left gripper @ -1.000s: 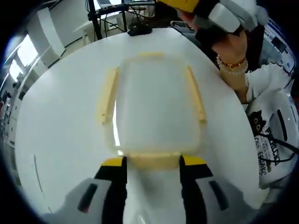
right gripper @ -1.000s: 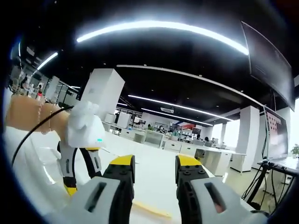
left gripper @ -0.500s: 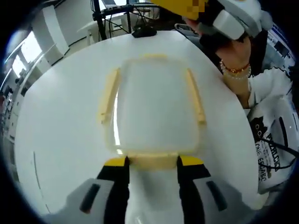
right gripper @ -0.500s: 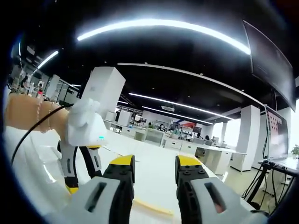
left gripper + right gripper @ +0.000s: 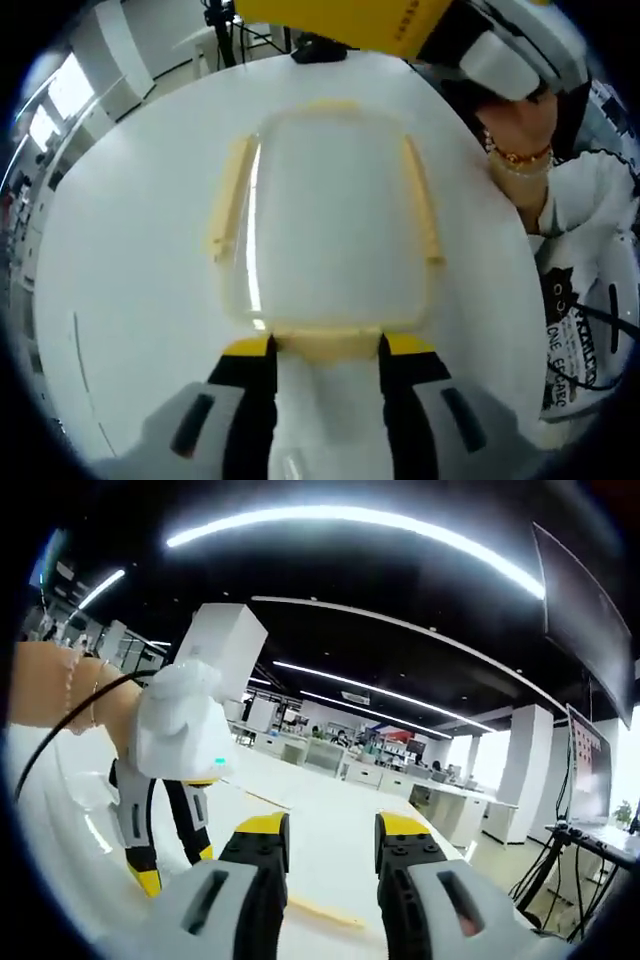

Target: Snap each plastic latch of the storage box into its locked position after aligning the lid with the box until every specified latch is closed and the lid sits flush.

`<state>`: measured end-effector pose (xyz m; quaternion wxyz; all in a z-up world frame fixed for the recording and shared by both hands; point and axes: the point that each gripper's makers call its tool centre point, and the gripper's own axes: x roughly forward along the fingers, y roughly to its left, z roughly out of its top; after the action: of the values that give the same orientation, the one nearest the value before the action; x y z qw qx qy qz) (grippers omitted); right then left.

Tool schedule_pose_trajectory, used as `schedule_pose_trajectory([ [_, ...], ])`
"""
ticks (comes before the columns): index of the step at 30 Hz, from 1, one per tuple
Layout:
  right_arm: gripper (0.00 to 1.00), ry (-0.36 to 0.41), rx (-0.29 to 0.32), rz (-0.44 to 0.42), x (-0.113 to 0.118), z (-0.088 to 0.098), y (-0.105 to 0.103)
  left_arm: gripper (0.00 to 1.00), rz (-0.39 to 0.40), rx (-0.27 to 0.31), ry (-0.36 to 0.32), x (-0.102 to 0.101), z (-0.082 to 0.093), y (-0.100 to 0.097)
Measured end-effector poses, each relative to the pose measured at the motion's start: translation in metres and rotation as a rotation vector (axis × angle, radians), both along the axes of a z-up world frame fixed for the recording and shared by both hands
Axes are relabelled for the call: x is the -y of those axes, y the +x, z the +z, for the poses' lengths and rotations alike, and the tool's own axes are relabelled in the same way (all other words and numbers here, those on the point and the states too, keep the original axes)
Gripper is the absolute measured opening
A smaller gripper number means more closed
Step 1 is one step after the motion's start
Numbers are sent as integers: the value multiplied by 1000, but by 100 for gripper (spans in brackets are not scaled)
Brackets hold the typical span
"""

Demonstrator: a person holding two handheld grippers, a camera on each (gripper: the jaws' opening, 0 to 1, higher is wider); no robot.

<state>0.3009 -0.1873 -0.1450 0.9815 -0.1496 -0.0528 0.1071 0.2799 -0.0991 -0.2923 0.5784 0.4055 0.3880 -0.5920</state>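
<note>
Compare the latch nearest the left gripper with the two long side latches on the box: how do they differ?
The near latch is short and lies crosswise between the left gripper's tips. The side latches are long, run away from the gripper along the lid's edges, and nothing touches them. All three are pale yellow.

Near latch (image 5: 328, 345) partly hidden by left claw (image 5: 328, 345); latch state unclear.

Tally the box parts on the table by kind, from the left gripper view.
Clear lid: 1
Yellow latches: 4, near, far, left side, right side
Total: 5
</note>
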Motion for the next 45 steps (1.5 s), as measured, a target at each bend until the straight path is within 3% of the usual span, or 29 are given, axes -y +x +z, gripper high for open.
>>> schedule_pose_trajectory([
  [9, 33, 22, -16, -22, 11, -3, 3, 39, 31, 5, 50, 2, -1, 3],
  [15, 33, 15, -86, -1, 14, -22, 1, 39, 30, 6, 60, 3, -1, 7],
  [27, 33, -37, -109, 13, 34, -13, -6, 39, 39, 8, 78, 0, -3, 5],
  [32, 33, -135, -190, 46, 37, -18, -11, 39, 41, 10, 99, -2, -4, 4],
  [41, 33, -232, -252, 75, 46, -22, -22, 39, 34, 9, 94, -4, -4, 1],
  [45, 33, -272, -303, 138, 50, -27, -25, 39, 30, 9, 92, -5, -4, 0],
])
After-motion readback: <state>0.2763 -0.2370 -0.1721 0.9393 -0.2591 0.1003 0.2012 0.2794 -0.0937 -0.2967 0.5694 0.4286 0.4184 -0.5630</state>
